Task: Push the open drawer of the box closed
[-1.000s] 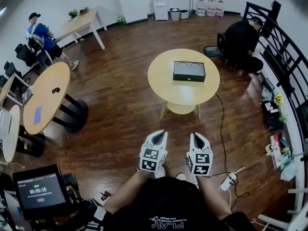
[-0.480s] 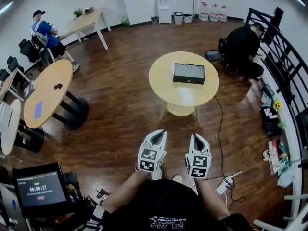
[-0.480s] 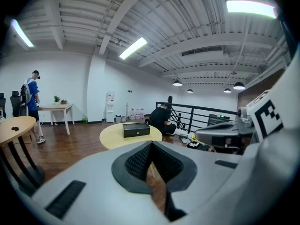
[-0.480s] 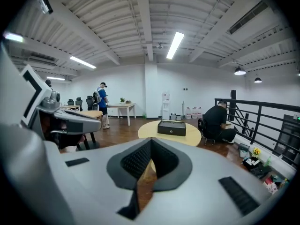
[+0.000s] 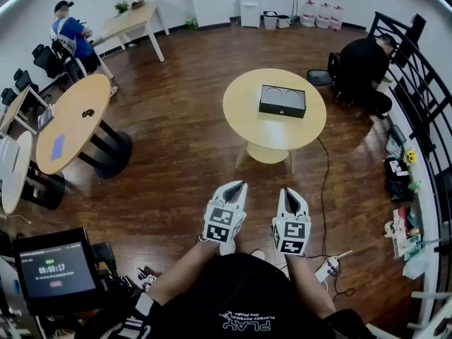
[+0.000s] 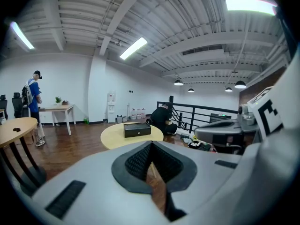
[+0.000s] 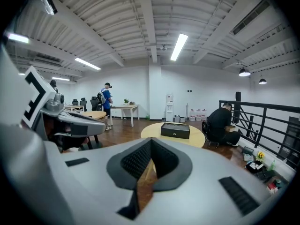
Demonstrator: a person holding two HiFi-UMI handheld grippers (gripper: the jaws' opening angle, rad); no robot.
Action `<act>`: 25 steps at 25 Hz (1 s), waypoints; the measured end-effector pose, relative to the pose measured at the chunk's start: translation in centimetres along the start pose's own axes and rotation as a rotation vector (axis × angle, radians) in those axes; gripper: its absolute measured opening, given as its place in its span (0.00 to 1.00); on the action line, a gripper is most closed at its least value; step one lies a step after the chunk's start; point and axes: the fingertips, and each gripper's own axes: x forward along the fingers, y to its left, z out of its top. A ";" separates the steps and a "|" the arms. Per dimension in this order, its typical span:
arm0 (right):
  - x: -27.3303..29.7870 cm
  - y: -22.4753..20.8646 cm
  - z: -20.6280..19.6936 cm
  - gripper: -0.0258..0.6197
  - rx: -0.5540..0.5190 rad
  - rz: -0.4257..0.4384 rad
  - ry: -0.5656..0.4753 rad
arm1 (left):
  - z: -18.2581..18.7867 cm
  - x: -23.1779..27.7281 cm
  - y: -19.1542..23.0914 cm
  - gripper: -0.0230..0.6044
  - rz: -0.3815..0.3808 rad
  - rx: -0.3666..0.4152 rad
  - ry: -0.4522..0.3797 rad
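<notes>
Approach stage, basically, with no contact with the box yet. The left gripper was held low in front of the person's body, over the wood floor. Its own view showed the jaws pressed together at the tips with nothing between them. The right gripper sat just beside it, same story: jaws closed, empty, pointing ahead. The box was well apart from both, sitting on the round desk ahead and slightly to the right. It was dark, with its front face and a small knob turned toward the grippers. From that far I honestly couldn't tell how far the drawer stuck out. My read is the next move called for walking up to the desk, then setting closed jaws flat against the drawer front and pushing straight in. Bracing the box with the other gripper might stop it sliding. One thing to watch: a power strip and its cable lay on the floor just right of the path.
</notes>
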 end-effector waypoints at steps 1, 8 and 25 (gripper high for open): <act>0.0 0.2 -0.1 0.05 -0.002 0.003 0.000 | -0.2 -0.1 0.1 0.03 0.000 -0.002 0.002; 0.2 1.0 -0.2 0.05 0.000 0.017 -0.002 | -0.5 0.0 0.1 0.03 -0.006 -0.001 0.008; -0.1 1.8 -0.1 0.05 -0.008 0.036 -0.010 | -1.1 -0.2 -0.3 0.03 -0.008 0.001 0.026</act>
